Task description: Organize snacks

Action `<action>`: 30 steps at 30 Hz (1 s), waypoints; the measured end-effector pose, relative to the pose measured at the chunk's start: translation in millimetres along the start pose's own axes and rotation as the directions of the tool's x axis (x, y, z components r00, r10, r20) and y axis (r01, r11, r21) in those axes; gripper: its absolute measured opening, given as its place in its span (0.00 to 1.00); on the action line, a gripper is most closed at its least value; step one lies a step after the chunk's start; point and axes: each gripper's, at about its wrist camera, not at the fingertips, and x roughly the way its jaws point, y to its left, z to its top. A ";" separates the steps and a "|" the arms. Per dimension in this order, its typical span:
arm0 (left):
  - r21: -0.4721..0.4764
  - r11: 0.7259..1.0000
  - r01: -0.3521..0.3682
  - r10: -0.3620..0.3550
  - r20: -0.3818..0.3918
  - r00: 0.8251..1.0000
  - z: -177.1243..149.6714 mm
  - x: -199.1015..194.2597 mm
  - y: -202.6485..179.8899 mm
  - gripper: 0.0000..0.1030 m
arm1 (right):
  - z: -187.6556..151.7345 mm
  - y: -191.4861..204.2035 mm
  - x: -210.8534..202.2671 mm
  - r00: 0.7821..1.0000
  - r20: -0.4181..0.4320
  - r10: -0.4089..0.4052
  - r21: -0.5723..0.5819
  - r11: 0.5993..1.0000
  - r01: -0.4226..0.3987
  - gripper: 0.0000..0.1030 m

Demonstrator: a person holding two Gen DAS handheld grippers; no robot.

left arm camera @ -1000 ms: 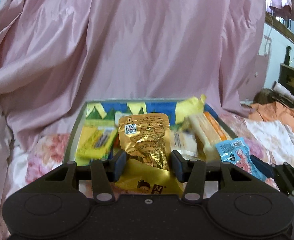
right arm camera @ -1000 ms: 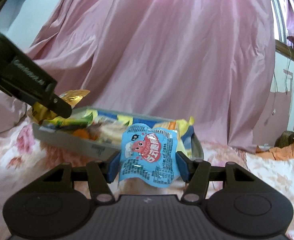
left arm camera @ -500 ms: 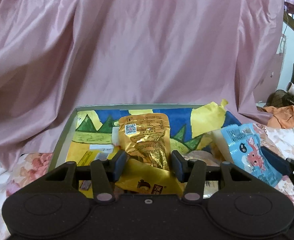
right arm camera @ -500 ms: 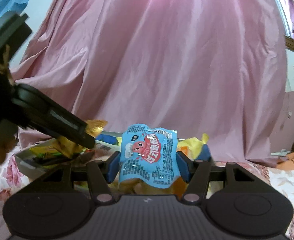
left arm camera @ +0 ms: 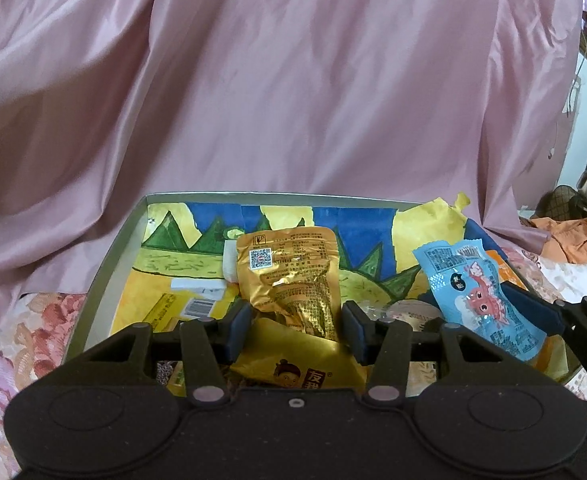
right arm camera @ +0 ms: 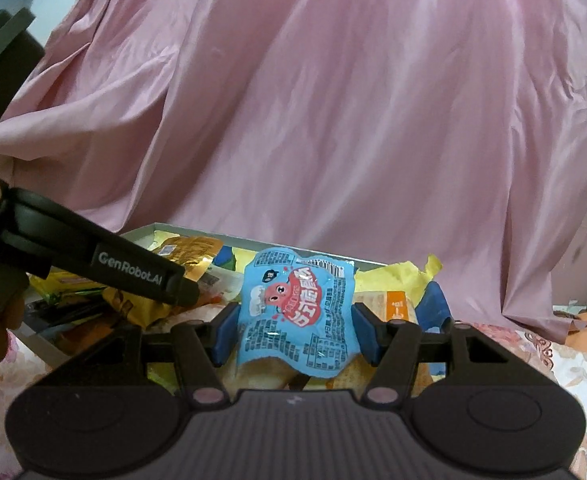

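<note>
A grey tray point(left arm camera: 109, 264) lined with a blue, green and yellow painted sheet lies on the bed and holds several snack packets. My left gripper point(left arm camera: 296, 330) is shut on a gold foil packet point(left arm camera: 289, 264), which stands upright over the tray's middle. My right gripper point(right arm camera: 293, 332) is shut on a light blue packet point(right arm camera: 297, 300) with a red cartoon, held over the tray's right side. The left wrist view shows that blue packet point(left arm camera: 477, 292) at the right. In the right wrist view one left finger point(right arm camera: 133, 268) crosses from the left, with the gold packet point(right arm camera: 189, 250) behind it.
A yellow packet point(left arm camera: 305, 368) lies under the left jaws, yellow boxes point(left arm camera: 173, 308) at the tray's left, an orange-and-white packet point(right arm camera: 393, 304) at its right. Pink satin cloth point(left arm camera: 293, 100) hangs behind. Floral bedding point(left arm camera: 33, 320) surrounds the tray; orange clothes point(left arm camera: 573, 236) lie far right.
Both grippers have moved in over the tray with their packets still held. The tray now fills the lower middle of both views, and the blue packet has come nearer the gold one.
</note>
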 end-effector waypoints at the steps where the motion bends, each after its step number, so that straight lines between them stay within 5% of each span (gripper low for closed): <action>1: -0.004 1.000 0.003 -0.003 -0.003 1.000 0.1 0.7 0.1 0.51 | -0.3 -0.1 0.4 1.000 -0.001 0.000 0.001 1.000 0.000 0.63; 10: -0.067 0.998 0.008 -0.009 -0.012 1.000 0.0 2.6 5.1 0.55 | 2.7 2.0 2.9 1.000 -0.007 -0.018 -0.006 1.000 0.018 0.65; 23: -0.124 0.992 -0.001 0.007 0.055 0.998 4.7 -22.6 6.7 0.90 | 3.7 -0.1 -8.5 0.999 0.005 -0.049 0.004 0.999 0.049 0.85; 30: -0.155 0.988 -0.009 0.024 0.091 0.996 2.5 -40.8 7.2 0.99 | 8.4 -5.1 -28.4 0.997 0.040 -0.067 0.040 0.997 0.066 0.95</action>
